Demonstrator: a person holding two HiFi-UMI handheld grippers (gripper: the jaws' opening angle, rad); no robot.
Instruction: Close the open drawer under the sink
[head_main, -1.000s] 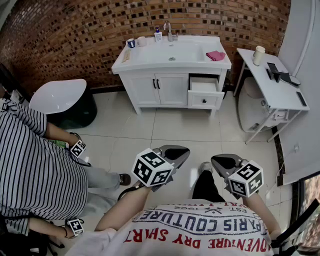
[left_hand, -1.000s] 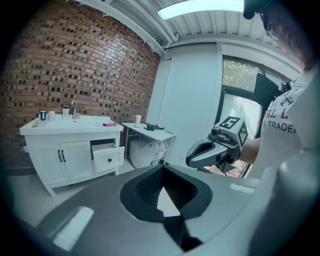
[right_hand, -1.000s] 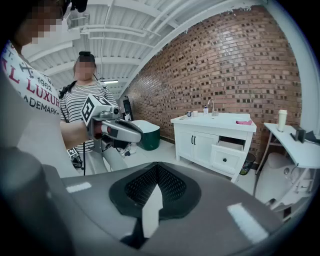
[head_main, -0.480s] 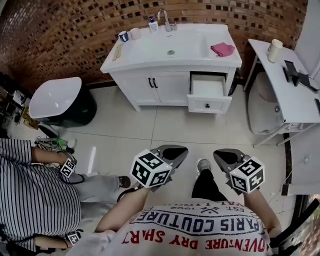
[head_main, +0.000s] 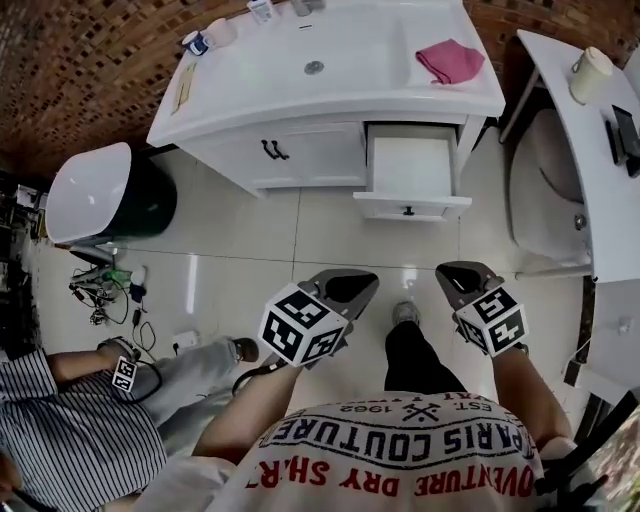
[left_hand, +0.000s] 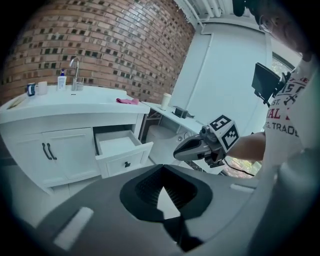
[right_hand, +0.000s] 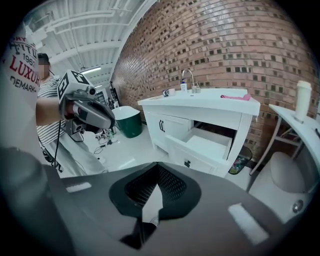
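The white vanity (head_main: 330, 105) with its sink stands against the brick wall. Its right-hand drawer (head_main: 410, 180) is pulled out, empty inside, with a small dark knob on the front; it also shows as the drawer (left_hand: 122, 150) and the drawer (right_hand: 200, 150). My left gripper (head_main: 368, 284) is shut on nothing, over the floor a good way short of the drawer. My right gripper (head_main: 446, 272) is also shut and empty, below the drawer's right end. Each gripper view shows its own gripper (left_hand: 161, 167) (right_hand: 158, 165) with the jaws meeting at the tips.
A pink cloth (head_main: 452, 60) lies on the vanity top. A white side table (head_main: 590, 140) stands to the right. A dark bin with a white lid (head_main: 100, 195) stands at left, cables (head_main: 105, 290) lie on the floor, and a seated person in stripes (head_main: 60, 450) is at lower left.
The head view has come closer to the vanity, which now fills the top of the view. Both grippers stay shut in front of me. The drawer remains open.
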